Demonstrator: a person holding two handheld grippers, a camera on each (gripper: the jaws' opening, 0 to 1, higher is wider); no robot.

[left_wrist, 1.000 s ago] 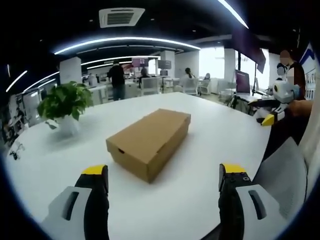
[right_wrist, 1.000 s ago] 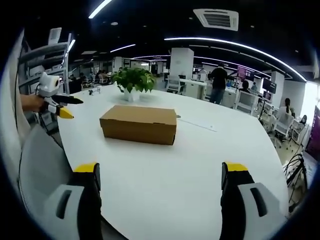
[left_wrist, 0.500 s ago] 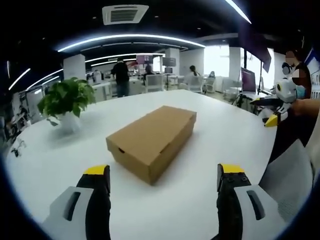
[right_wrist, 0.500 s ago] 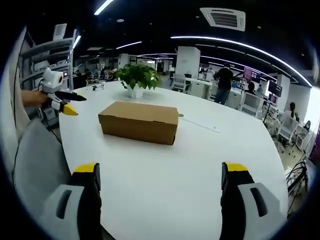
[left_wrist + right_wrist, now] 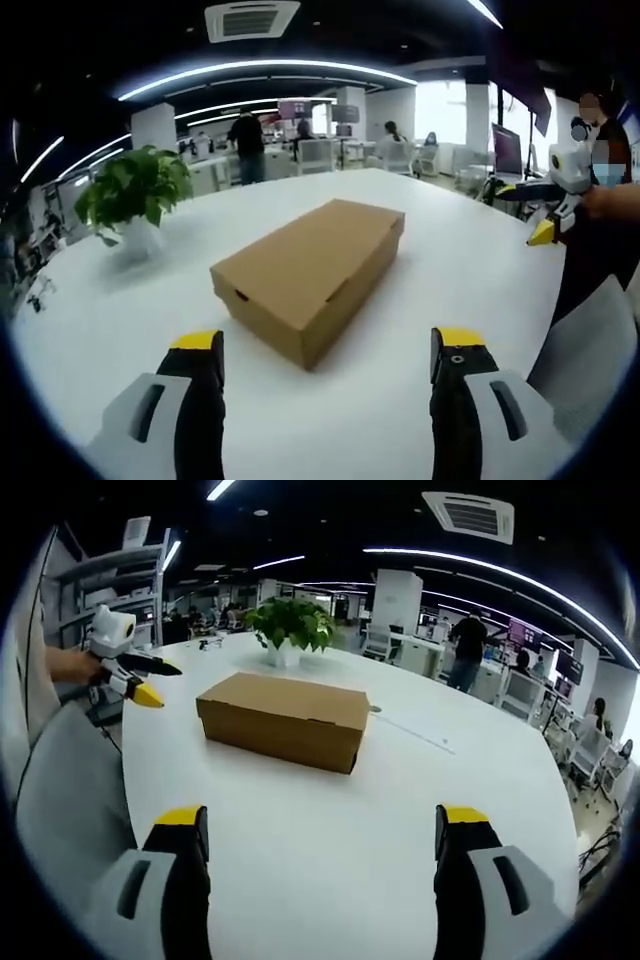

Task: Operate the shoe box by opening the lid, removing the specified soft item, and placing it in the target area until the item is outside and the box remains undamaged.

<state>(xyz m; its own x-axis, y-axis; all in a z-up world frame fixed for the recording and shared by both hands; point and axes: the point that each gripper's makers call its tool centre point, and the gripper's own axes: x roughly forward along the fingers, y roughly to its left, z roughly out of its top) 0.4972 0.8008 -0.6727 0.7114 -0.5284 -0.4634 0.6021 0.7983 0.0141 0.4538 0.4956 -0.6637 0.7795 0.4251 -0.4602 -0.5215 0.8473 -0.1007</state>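
A closed brown cardboard shoe box [image 5: 310, 272] lies on the white table [image 5: 440, 255], lid down. In the left gripper view my left gripper [image 5: 326, 352] stands open just short of the box's near corner, nothing between its jaws. The same shoe box [image 5: 284, 720] sits further off in the right gripper view, where my right gripper [image 5: 318, 829] is open and empty too, above bare table [image 5: 330, 810]. The right gripper [image 5: 545, 210] shows at the right edge of the left gripper view, held in a hand. At the left of the right gripper view is the left gripper [image 5: 130, 675].
A potted green plant [image 5: 132, 205] stands on the table beyond the box, plant [image 5: 290, 630] behind the box's far side. A person's light sleeve [image 5: 60, 810] fills the left of the right gripper view. Desks, chairs and people stand in the office behind.
Both cameras have moved a little closer to the box, which looks larger now. Both grippers stay open; the box has not moved.
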